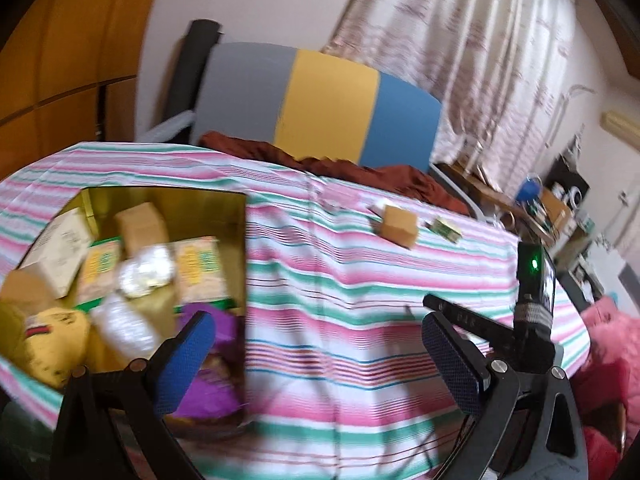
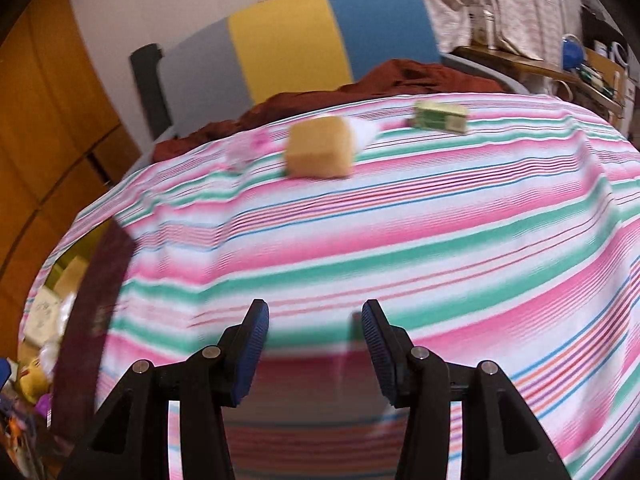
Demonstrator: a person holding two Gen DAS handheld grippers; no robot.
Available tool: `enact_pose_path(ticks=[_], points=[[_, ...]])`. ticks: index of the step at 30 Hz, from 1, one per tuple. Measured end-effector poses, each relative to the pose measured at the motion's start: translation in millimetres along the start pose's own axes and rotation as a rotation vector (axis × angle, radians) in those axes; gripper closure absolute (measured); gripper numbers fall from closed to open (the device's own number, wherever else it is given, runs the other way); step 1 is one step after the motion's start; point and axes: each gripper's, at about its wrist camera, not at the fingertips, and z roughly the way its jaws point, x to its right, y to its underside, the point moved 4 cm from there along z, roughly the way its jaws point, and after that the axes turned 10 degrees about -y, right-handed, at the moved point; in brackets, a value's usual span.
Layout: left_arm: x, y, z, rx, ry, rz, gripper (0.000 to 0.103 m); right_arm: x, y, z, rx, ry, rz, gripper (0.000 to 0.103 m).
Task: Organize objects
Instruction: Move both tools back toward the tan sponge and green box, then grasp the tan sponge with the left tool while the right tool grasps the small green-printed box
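Note:
A gold storage box (image 1: 224, 204) sits at the left of the striped tablecloth (image 1: 340, 288) and holds several packets, small cartons and a purple item (image 1: 212, 392). A tan carton (image 1: 398, 222) and a green packet (image 1: 444, 229) lie near the far edge; they also show in the right wrist view, the carton (image 2: 318, 152) and the packet (image 2: 440, 117). My left gripper (image 1: 316, 344) is open and empty beside the box. My right gripper (image 2: 316, 332) is open and empty above the cloth; its body shows in the left wrist view (image 1: 532, 304).
A chair back with grey, yellow and blue panels (image 1: 320, 104) stands behind the table with a dark red cloth (image 1: 360, 172) draped at its base. Wooden cabinets (image 1: 60, 60) are at the left. A cluttered shelf (image 1: 552, 204) and pink fabric (image 1: 612, 344) are at the right.

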Motion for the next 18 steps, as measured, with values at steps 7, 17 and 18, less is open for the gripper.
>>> enact_pose_path(ticks=[7,17,18], points=[[49,0,39,-0.099,0.049,0.062,0.0,53,-59,13,-0.003,0.059,-0.019,0.038],[72,5,73,-0.173,0.045,0.093,0.0,111,-174,54,-0.022,0.166,-0.249,0.037],[71,5,76,-0.18,0.041,0.089,0.0,113,-180,59,-0.033,0.167,-0.273,0.037]])
